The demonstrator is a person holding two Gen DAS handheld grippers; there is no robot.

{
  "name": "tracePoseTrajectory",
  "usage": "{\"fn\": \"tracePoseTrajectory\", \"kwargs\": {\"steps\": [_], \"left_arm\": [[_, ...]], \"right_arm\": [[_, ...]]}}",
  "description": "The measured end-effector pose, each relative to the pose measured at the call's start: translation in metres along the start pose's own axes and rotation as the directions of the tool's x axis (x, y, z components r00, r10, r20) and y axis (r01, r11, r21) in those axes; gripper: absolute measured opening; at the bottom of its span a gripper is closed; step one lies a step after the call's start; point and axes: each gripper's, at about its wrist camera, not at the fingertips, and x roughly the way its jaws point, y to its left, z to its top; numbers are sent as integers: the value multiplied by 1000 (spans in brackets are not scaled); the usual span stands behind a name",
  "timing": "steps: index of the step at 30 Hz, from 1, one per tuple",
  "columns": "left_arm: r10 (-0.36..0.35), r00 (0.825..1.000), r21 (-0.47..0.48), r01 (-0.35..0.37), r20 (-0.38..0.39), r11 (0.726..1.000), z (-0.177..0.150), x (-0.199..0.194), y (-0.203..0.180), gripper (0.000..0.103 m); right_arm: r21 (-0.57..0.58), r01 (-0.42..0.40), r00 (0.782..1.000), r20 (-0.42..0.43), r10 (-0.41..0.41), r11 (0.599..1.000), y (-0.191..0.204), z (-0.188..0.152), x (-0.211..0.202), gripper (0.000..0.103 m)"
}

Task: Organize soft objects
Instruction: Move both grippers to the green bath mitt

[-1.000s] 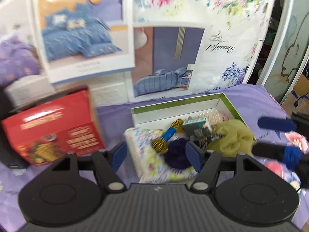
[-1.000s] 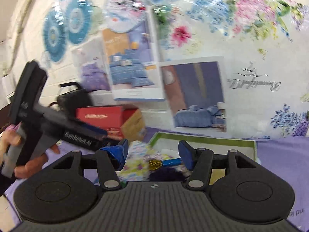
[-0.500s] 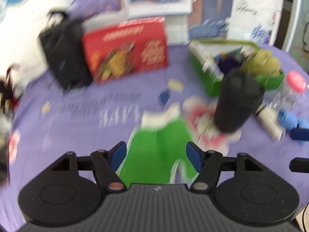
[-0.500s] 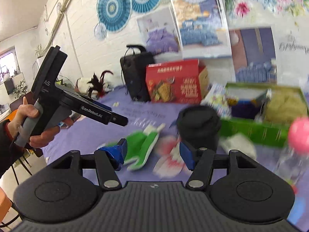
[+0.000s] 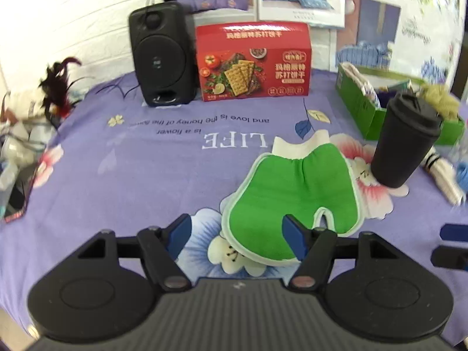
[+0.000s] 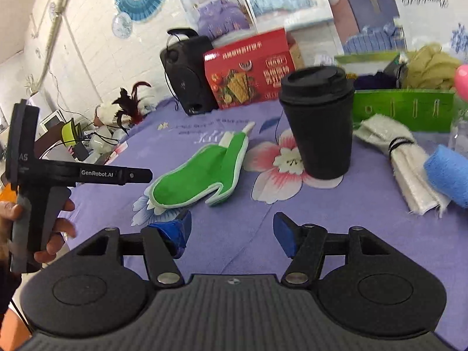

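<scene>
The green mitt (image 5: 295,187) lies flat on the purple-clothed desk (image 5: 146,175), just beside the black cup (image 5: 406,140) and short of the green box (image 5: 365,111) of soft things, probably its destination. The left gripper (image 5: 237,234) hovers over the mitt's near edge, fingers spread and empty. The right gripper (image 6: 232,232) is likewise spread, its jaws just widened, nothing between them.

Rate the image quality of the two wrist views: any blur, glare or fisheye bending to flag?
Left wrist view: centre sharp, green mitt and red cracker box crisp; right edge smears around the green box, and the bedsheet bows. Right wrist view: black cup sharp, blue roll soft, wall posters washed out by bright light.
</scene>
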Motion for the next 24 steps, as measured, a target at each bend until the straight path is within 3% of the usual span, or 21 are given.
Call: {"fn": "tracePoseTrajectory", "kwargs": {"steps": [6,12,14,16,19,24], "left_arm": [[-80,994,164,91,-71,982,15,27,-5,68],[-248,949,226,289,-192,930,15,41,8,68],[-251,946,268,301,-204,915,9,39,11,68],[-210,957,301,264,-201,916,5,39,11,68],[-186,959,298,246,-214,923,6,50,16,68],[-285,917,202,347,-281,916,15,78,21,68]], "right_arm": [[111,18,1000,15,-20,994,-9,15,33,49],[180,-13,1000,4,12,984,-16,24,54,49],[163,-7,1000,3,7,987,-15,28,62,49],[153,3,1000,-3,-3,988,-14,31,72,50],[157,-9,999,-34,15,988,-14,36,89,50],[114,3,998,-62,4,993,-8,43,116,50]]}}
